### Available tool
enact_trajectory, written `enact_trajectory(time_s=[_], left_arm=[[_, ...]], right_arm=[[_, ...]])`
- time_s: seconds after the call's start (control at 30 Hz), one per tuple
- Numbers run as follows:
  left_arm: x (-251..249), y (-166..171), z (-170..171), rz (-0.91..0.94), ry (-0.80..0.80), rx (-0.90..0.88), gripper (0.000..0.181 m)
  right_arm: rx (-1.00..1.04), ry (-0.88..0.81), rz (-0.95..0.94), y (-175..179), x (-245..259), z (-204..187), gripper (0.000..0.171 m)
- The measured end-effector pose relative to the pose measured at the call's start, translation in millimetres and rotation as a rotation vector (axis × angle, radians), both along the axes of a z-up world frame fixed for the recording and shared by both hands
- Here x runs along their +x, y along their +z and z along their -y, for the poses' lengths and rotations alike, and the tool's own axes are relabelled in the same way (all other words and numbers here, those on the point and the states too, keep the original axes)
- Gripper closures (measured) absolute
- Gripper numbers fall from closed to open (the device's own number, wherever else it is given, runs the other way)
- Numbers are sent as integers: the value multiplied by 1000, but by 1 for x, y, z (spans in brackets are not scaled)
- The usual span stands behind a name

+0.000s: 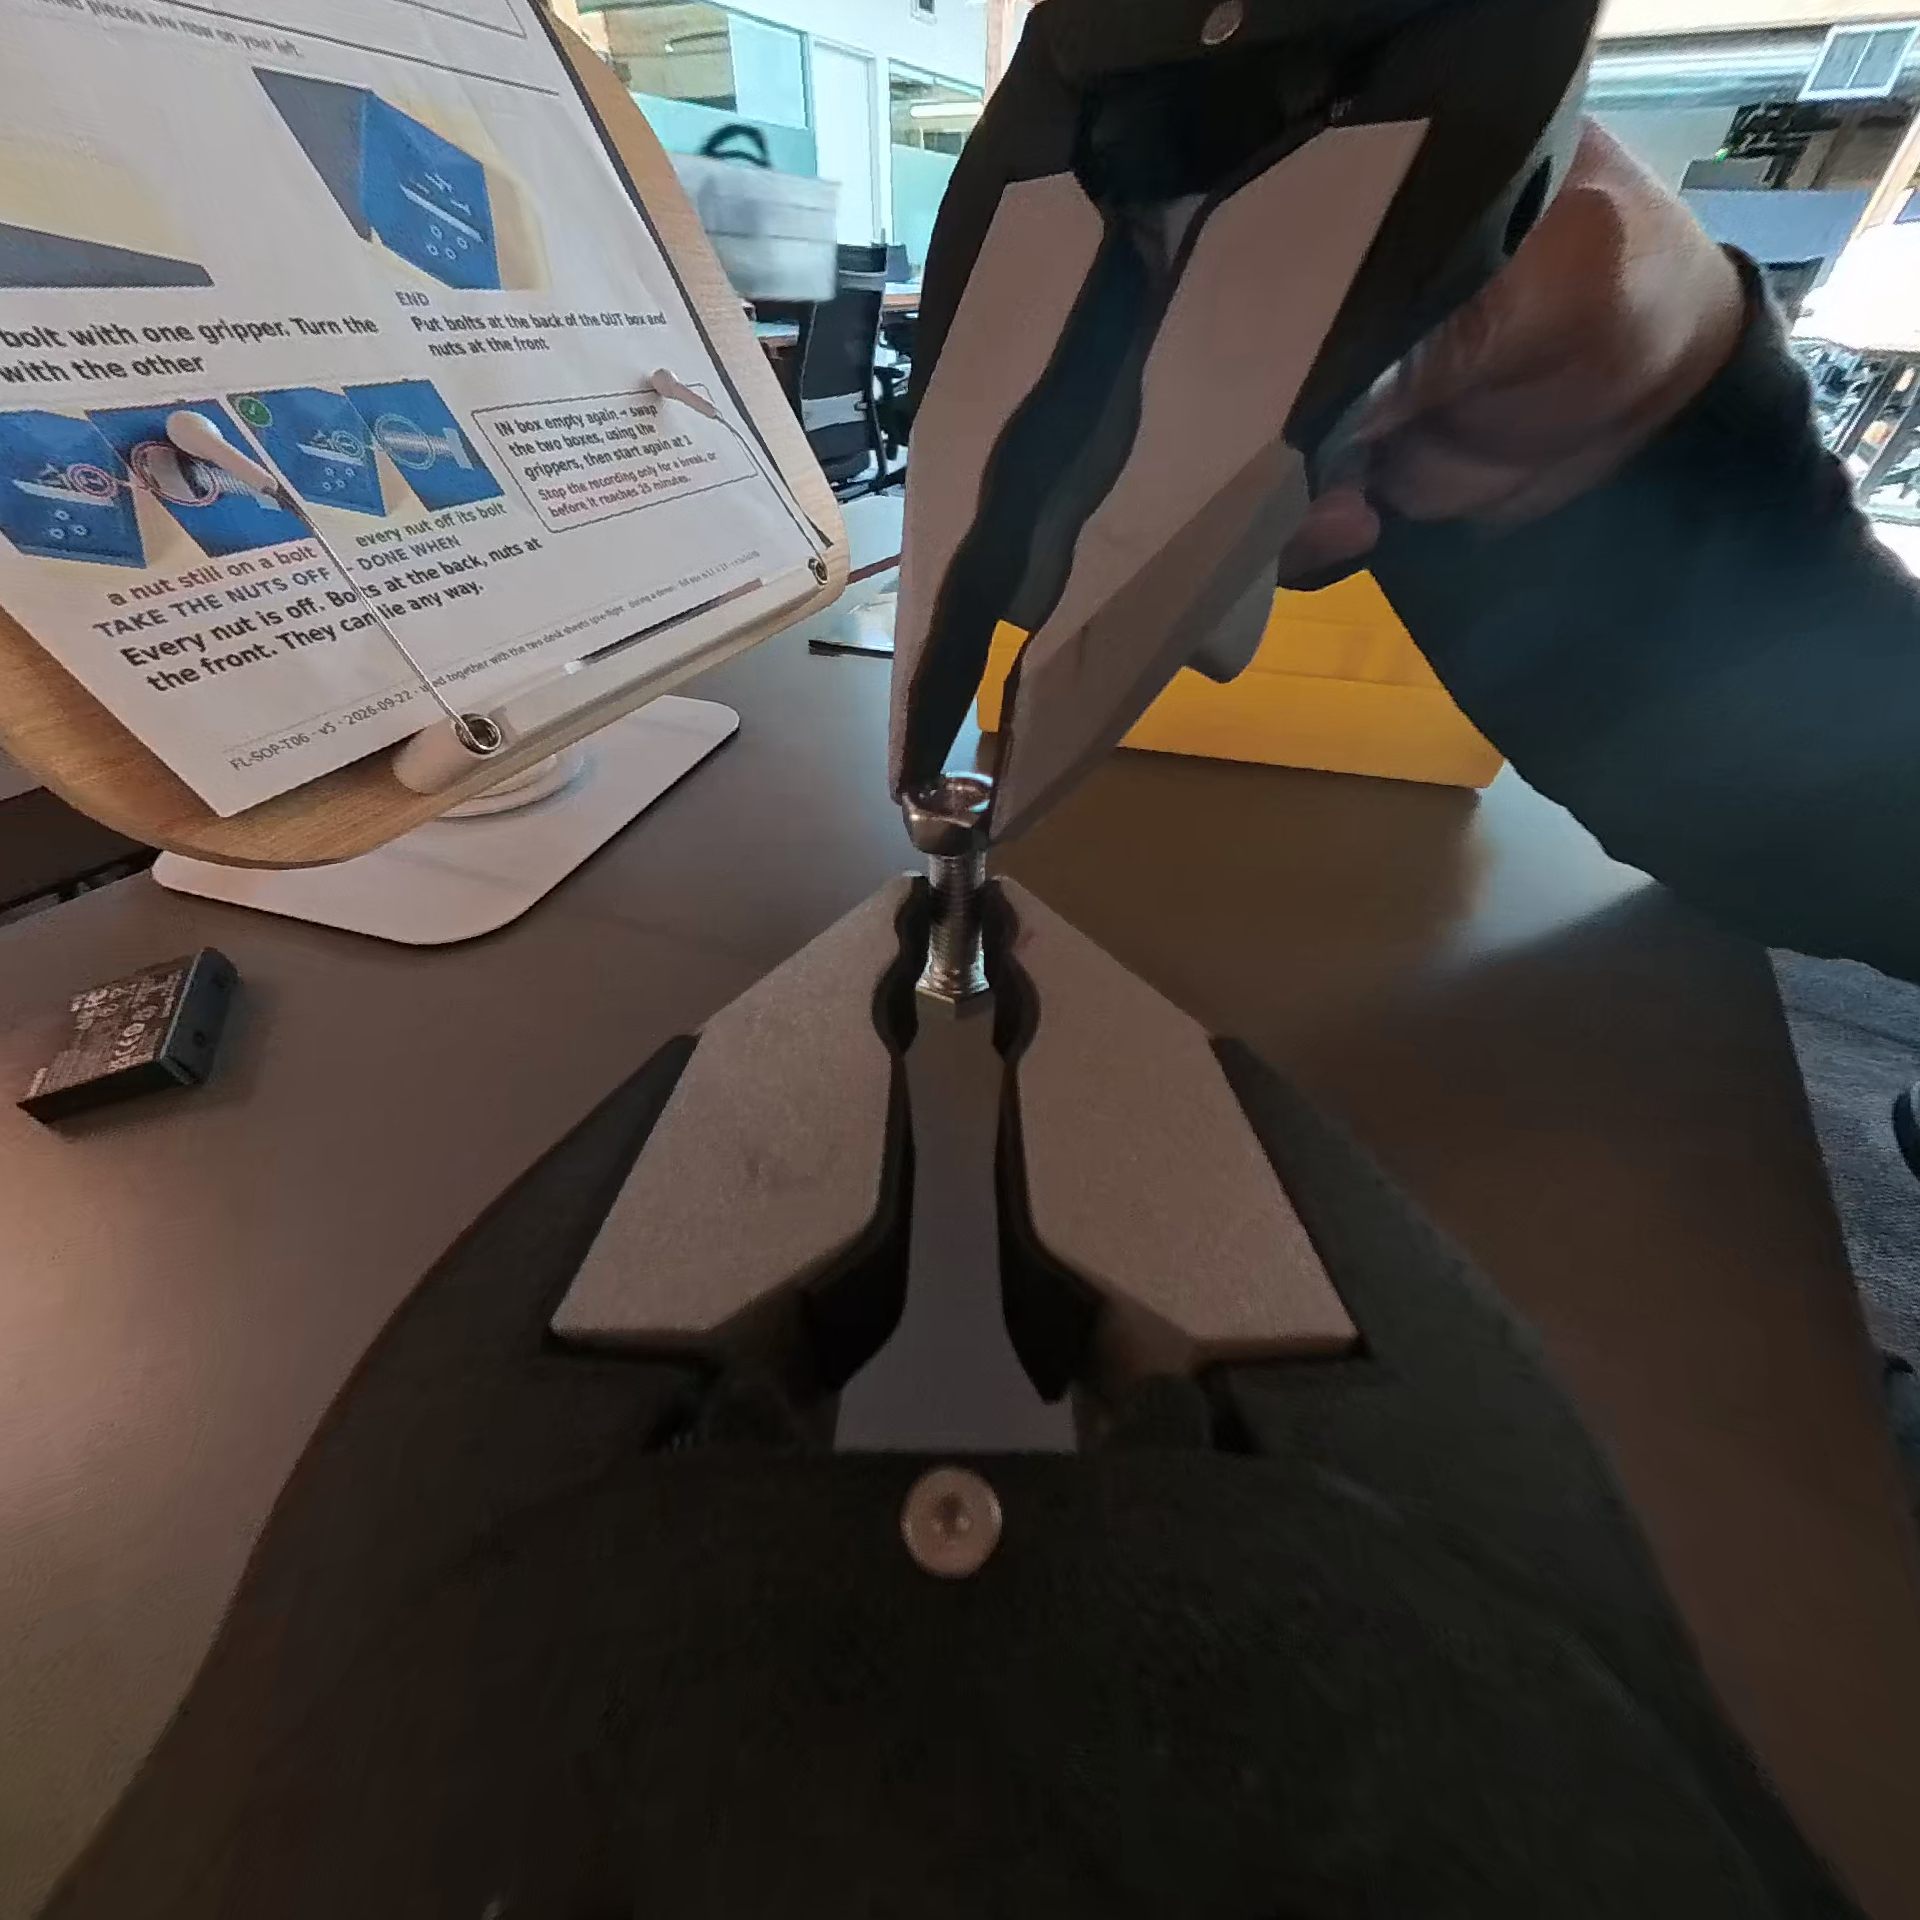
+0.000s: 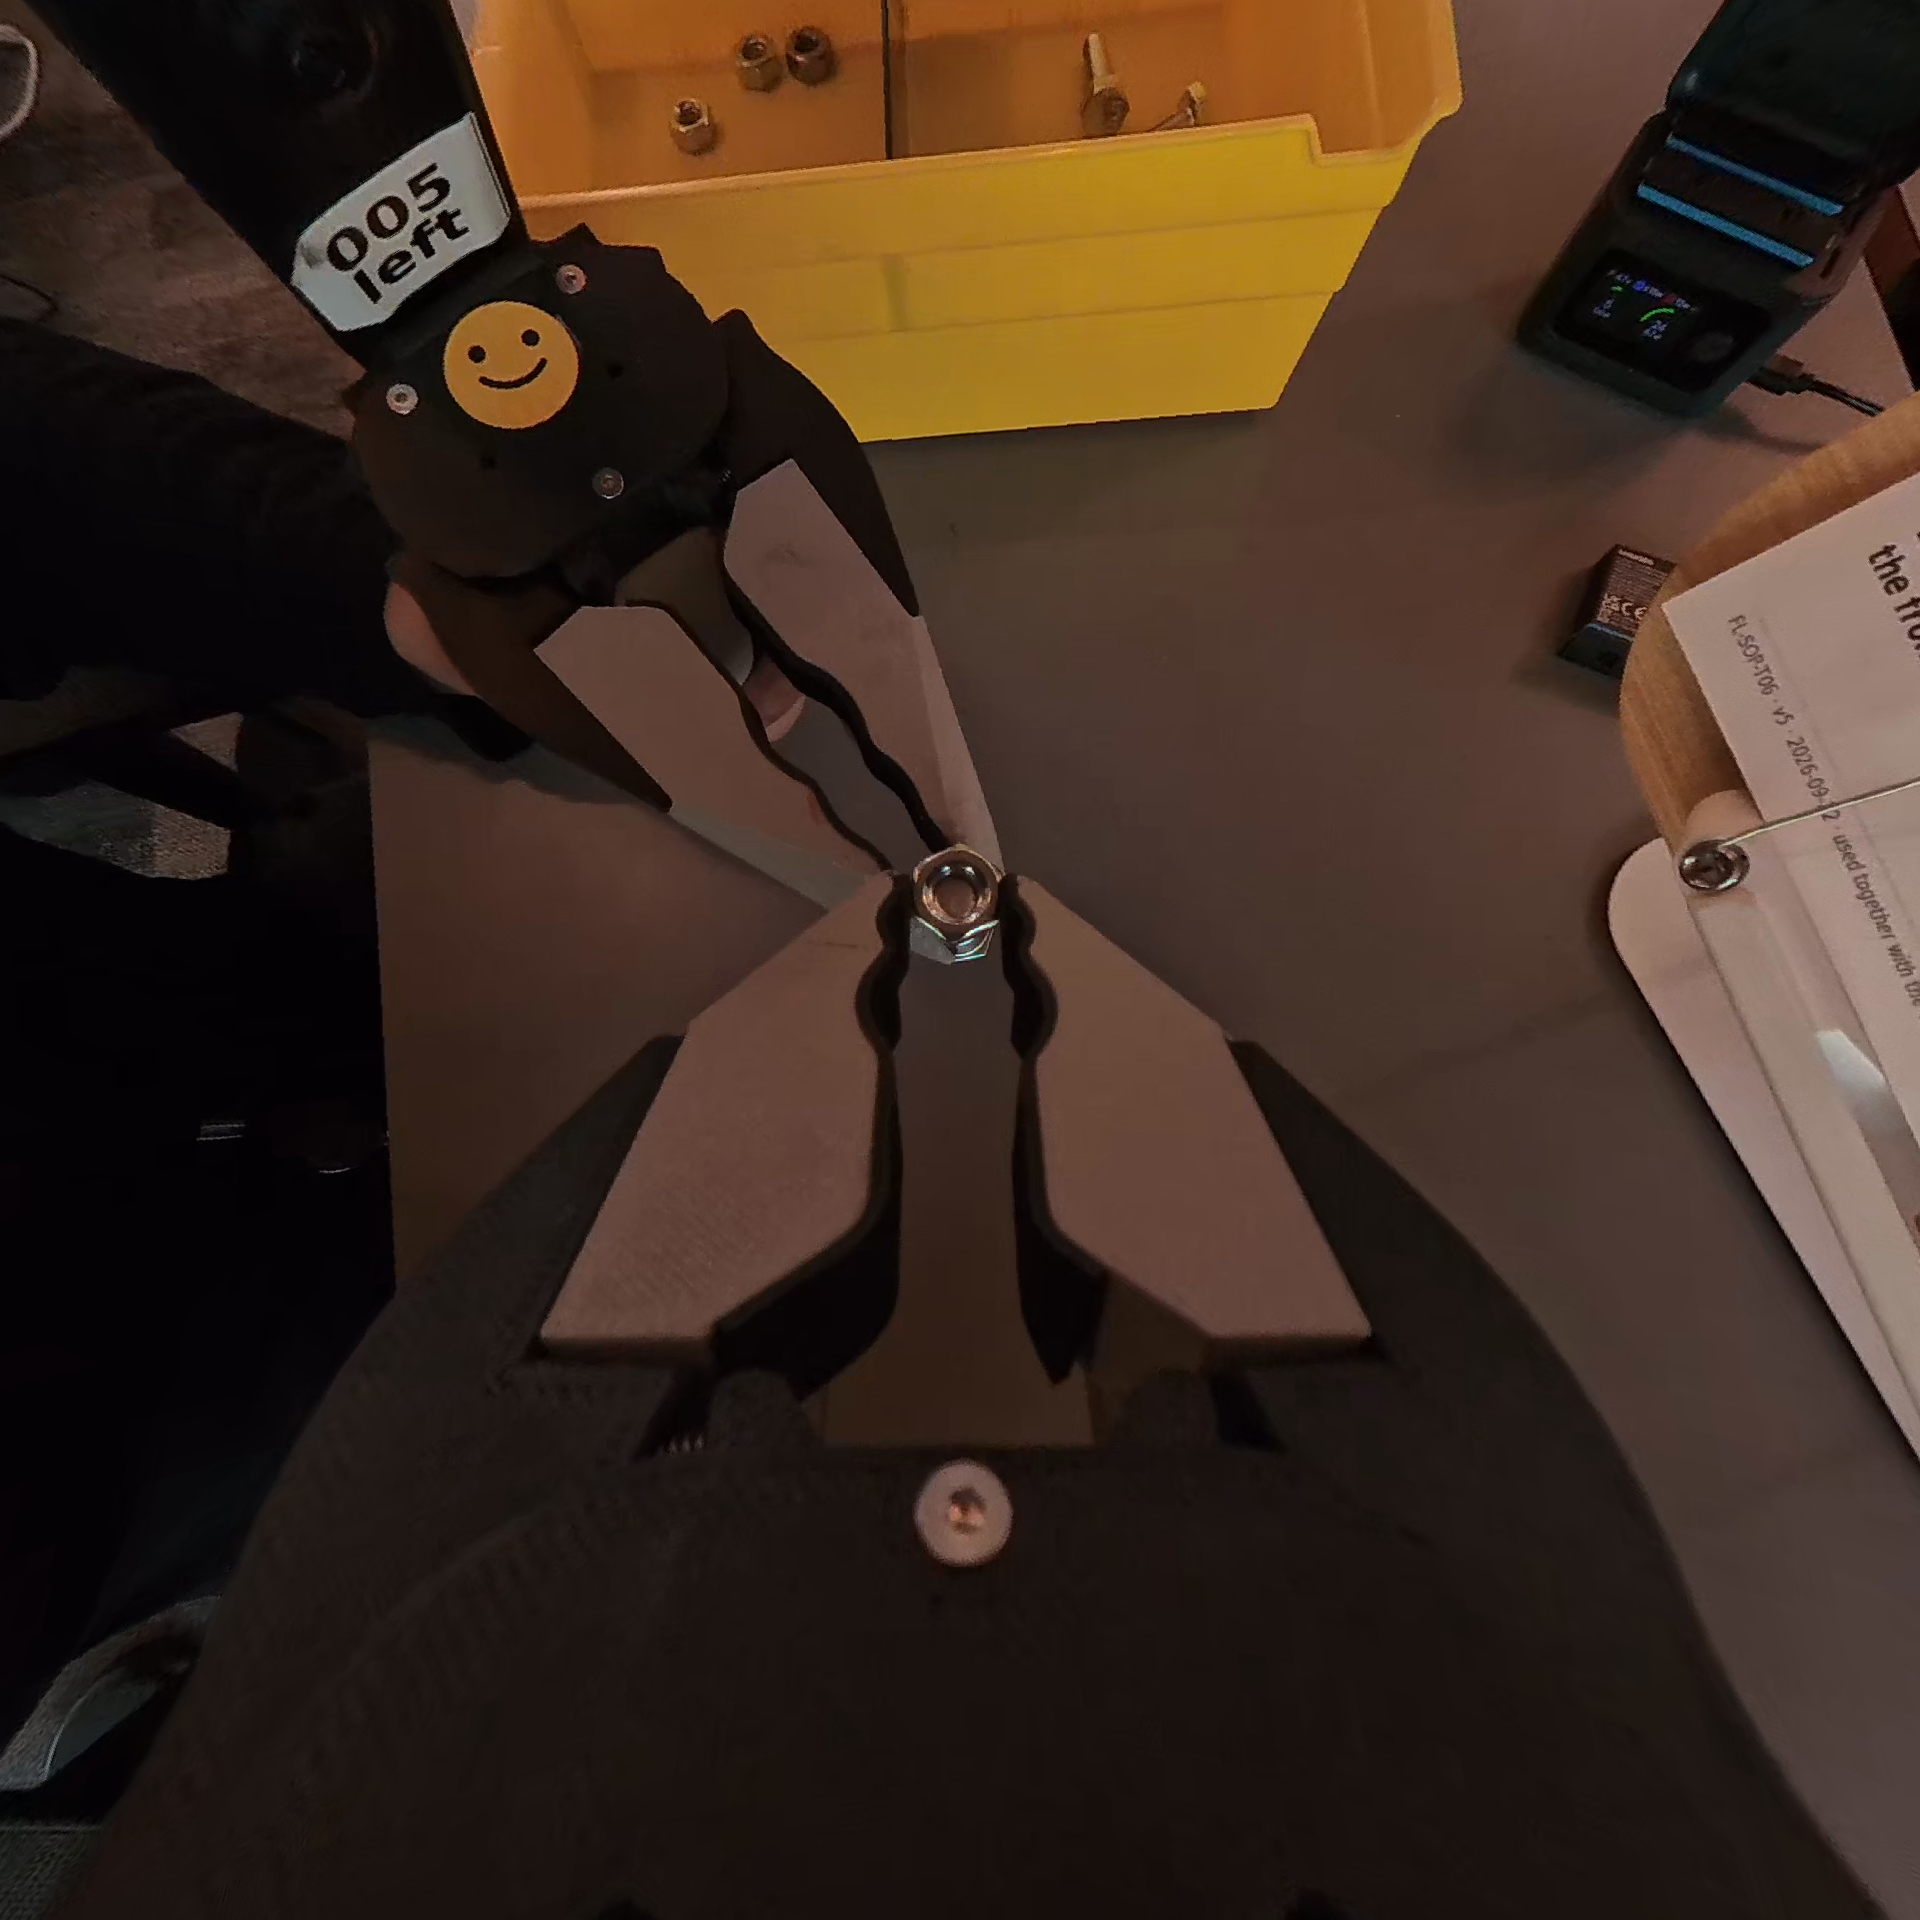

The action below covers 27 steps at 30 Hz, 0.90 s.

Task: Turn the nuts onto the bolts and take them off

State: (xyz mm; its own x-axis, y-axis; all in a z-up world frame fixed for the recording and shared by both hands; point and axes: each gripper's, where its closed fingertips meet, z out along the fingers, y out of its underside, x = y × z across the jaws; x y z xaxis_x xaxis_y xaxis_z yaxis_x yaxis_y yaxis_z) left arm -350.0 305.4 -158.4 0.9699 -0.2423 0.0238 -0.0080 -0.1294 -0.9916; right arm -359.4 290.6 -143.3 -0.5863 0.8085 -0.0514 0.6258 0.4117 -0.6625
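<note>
The left gripper (image 1: 951, 935) is closed round the shank of an upright bolt (image 1: 953, 925) above the dark table (image 1: 1351, 987). From above, the right gripper (image 2: 954, 909) pinches the nut (image 2: 954, 896) on the bolt's top, yellow bin (image 2: 1039, 312) beyond.

Dark desk (image 1: 436, 1091), bright glass-walled office (image 1: 831, 135)

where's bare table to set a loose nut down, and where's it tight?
Free: dark table between the yellow bin, the black battery pack and the wooden stand. In the left wrist view, bare strip between that pack and the left tool. Tight: centre, where the left tool holds the bolt and the right tool grips the nut.
</note>
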Motion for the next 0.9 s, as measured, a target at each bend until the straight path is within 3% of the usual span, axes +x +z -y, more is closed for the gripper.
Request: enact_trajectory(time_s=[0.9], left_arm=[[-9,3,1,-29,66,19,174]], right_arm=[[40,-130,-39,3,-9,0,158]])
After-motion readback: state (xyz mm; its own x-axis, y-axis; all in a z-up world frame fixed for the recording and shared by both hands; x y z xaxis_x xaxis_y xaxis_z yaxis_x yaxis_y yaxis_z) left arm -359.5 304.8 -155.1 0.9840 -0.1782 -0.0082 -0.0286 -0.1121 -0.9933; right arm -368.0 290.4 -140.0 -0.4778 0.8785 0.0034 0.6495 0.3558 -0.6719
